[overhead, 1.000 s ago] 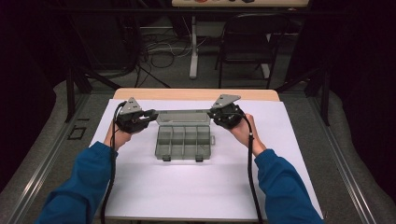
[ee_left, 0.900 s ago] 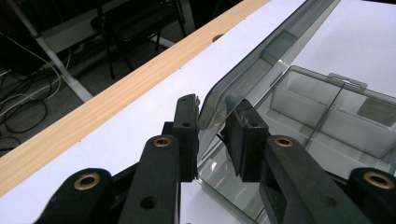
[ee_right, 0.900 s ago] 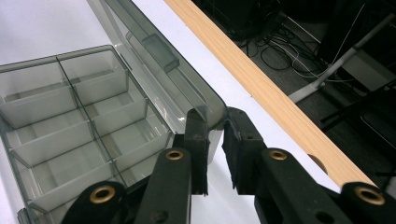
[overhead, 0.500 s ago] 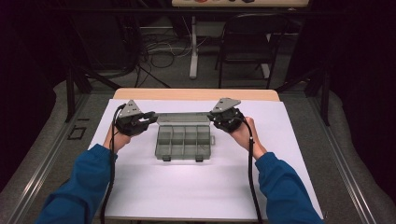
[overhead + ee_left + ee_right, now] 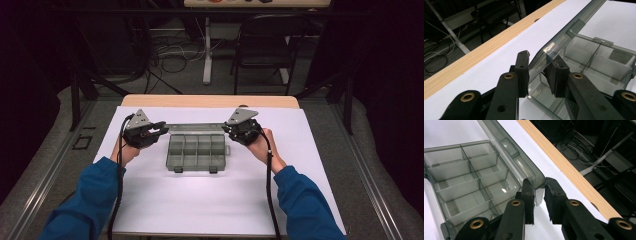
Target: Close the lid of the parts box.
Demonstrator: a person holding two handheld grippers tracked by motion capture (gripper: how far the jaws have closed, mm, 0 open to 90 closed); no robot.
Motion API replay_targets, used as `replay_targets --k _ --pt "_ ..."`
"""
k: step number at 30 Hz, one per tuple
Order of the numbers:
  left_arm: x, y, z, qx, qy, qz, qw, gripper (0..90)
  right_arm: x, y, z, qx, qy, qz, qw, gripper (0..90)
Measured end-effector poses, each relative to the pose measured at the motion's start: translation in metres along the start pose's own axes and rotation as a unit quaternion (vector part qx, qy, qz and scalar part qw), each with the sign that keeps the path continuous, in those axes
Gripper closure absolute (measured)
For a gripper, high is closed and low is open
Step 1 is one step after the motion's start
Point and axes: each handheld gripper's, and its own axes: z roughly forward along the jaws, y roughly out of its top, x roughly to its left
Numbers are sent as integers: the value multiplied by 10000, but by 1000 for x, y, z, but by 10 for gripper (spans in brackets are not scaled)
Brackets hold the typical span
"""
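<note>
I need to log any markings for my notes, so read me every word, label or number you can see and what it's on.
No text can be read.
The organizer box carries a grey label on its wall: too blurred to read.

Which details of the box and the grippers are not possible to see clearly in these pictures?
- Lid corners, high view: covered by the left gripper and right gripper.
- Box label, left gripper view: too blurred to read.
- Box front edge, right gripper view: hidden behind the jaws.
</note>
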Motion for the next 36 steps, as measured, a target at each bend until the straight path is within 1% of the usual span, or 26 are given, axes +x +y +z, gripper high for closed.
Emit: replay_targets --k 13,15,16,17,19,20,22,23,25,26,27,28,30,32,33,34,36 --pt "-4 -4 -1 -66 10 -7 10000 704 4 -3 -3 -23 8 -65 10000 777" --pt "-4 -3 -2 -75 -13 -9 10000 682 4 -4 -2 -69 5 -63 10000 777" --pt "-4 -3 -3 -68 -37 1 10000 654 4 -4 -2 -69 2 -69 10000 778" --pt "-4 -2 -4 -75 -40 16 10000 603 4 -3 -3 -46 9 -63 10000 778" --pt "-5 2 -7 -46 -60 -27 10000 468 4 -3 -3 -46 -6 -79 10000 778" --pt "-4 3 -9 -39 -85 -48 9999 423 4 -3 -3 -36 -17 -83 10000 778" --pt "-3 7 -16 -152 -86 -87 9998 371 4 -3 -3 -51 2 -80 10000 779" --pt "-3 9 -21 -235 -68 -128 9996 363 4 -3 -4 -61 -4 -78 10000 779" --pt "-1 13 -25 -331 -52 -170 9993 372 4 -3 -4 -103 -26 -62 9999 779" --pt "0 16 -28 -373 5 -194 9991 396 4 -3 -4 -110 -27 -71 9999 779" --pt "1 19 -29 -379 98 -212 9990 454 4 -3 -5 -126 -18 -79 9999 779" --pt "1 21 -29 -404 141 -257 9988 509 4 -3 -5 -100 -22 -92 9999 779" --pt "2 26 -28 -418 275 -304 9983 599 4 -3 -5 -105 -19 -84 9999 778" --pt "2 29 -24 -372 326 -312 9983 700 4 -3 -5 -100 -21 -86 9999 778" --pt "2 30 -21 -323 372 -377 9981 751 4 -3 -6 -80 -15 -86 9999 778" --pt "2 31 -18 -257 344 -428 9982 782 4 -2 -6 -68 -30 -93 9999 778" --pt "3 30 -11 -87 340 -436 9984 826 5 -2 -6 -58 -34 -112 9999 774"
